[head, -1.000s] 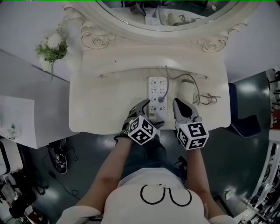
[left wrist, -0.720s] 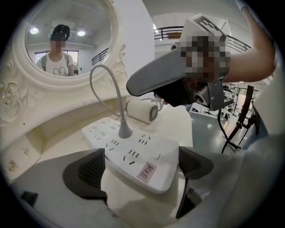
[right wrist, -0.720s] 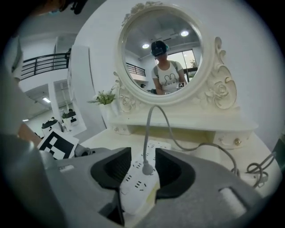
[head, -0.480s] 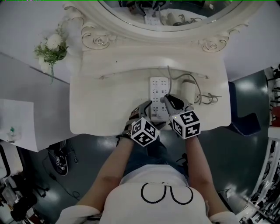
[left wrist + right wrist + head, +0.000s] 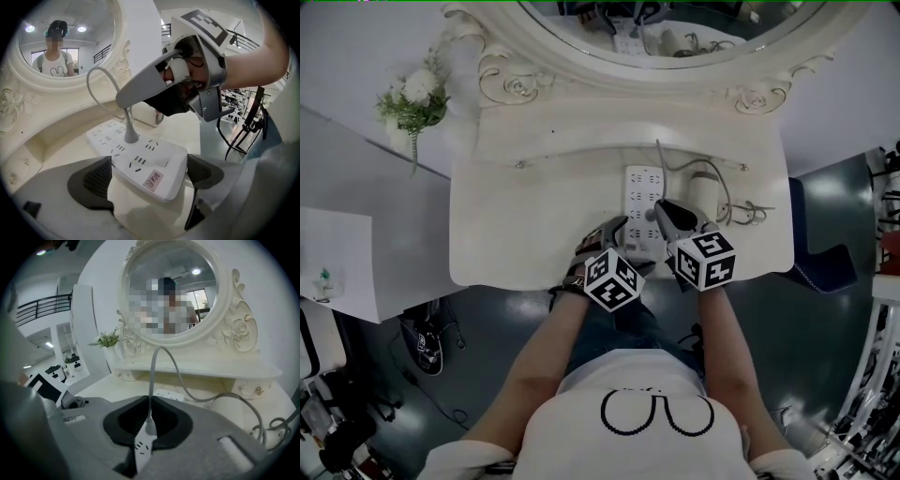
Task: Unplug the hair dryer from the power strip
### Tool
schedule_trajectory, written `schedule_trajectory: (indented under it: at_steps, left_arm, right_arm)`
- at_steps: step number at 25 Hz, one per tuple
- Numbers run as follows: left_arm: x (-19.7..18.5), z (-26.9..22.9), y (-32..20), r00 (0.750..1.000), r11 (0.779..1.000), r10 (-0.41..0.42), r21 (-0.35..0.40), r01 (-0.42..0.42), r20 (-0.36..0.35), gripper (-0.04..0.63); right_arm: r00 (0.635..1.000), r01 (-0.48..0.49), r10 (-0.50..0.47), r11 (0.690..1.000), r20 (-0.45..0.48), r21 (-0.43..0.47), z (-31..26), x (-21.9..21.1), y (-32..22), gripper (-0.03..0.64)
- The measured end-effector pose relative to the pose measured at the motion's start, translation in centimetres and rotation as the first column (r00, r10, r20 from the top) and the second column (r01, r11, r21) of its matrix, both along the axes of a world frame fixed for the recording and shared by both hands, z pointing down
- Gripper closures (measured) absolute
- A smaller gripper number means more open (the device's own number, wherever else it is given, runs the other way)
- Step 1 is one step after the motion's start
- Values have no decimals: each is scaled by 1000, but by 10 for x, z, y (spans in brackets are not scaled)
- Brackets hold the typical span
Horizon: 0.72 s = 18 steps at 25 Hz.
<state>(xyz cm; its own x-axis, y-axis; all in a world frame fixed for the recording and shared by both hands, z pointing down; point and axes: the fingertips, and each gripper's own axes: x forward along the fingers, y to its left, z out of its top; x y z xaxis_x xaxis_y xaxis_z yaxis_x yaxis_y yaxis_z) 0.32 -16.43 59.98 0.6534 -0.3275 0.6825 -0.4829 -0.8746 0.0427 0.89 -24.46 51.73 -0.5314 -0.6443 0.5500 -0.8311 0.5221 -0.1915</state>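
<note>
**Item:** hair-dryer plug [image 5: 130,136], grey, moulded.

**Location:** It is seated upright in a socket about midway along the white power strip [image 5: 639,192]. The strip is laid lengthwise on the cream dressing table [image 5: 516,234]. A grey cord [image 5: 151,380] is led up from the plug in an arch and back to the hair dryer [image 5: 703,195], which is laid just right of the strip.

**Right gripper [image 5: 659,212]:** The jaws have just been closing and are now drawn nearly together, with the plug between them. The grip is judged to be made on the plug. Whether the pads are set on the body or on the narrow neck where the cord begins cannot be settled from the right gripper view.

**Left gripper [image 5: 149,164]:** The jaws are set apart by the width of the strip. Its near end is clamped between the pads and held to the table.

**Handling, as judged:**
- The plug is small, hard and smooth, and is likely retained only by pin friction. Hold is best taken low on the rigid body, and a straight pull away from the strip face is called for.
- The cord is soft and limp. No hold should be taken there, as strain would be passed to the joint.
- The strip is light and would be lifted with the plug unless pinned.
</note>
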Motion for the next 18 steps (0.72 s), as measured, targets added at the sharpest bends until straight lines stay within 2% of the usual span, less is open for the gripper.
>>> schedule_trajectory:
  at_steps: [2,4,6,8,13,18]
  left_arm:
    - [-1,1,0,1000,1000,-13,-14,13,-5,101]
    - [-2,2,3,999,997,-34,-65,32,-23,102]
    - [-3,5,7,997,989,-61,-137,54,-45,156]
    - [-2,7,11,995,983,-79,-170,68,-62,191]
    - [0,0,11,996,994,-62,-94,56,-60,193]
    - [7,-24,-10,986,984,-137,-125,126,-91,179]
  right_arm:
    - [1000,-2,2,1000,19,-6,-1,6,2,592]
    - [1000,-7,7,1000,21,-3,-2,16,8,592]
    - [1000,-12,12,1000,4,-1,-4,24,12,594]
    - [1000,5,-5,1000,-17,-7,-3,25,13,594]
    - [1000,20,-21,1000,-23,-14,-2,22,10,594]
    - [1000,18,-18,1000,-20,-15,-2,22,9,592]
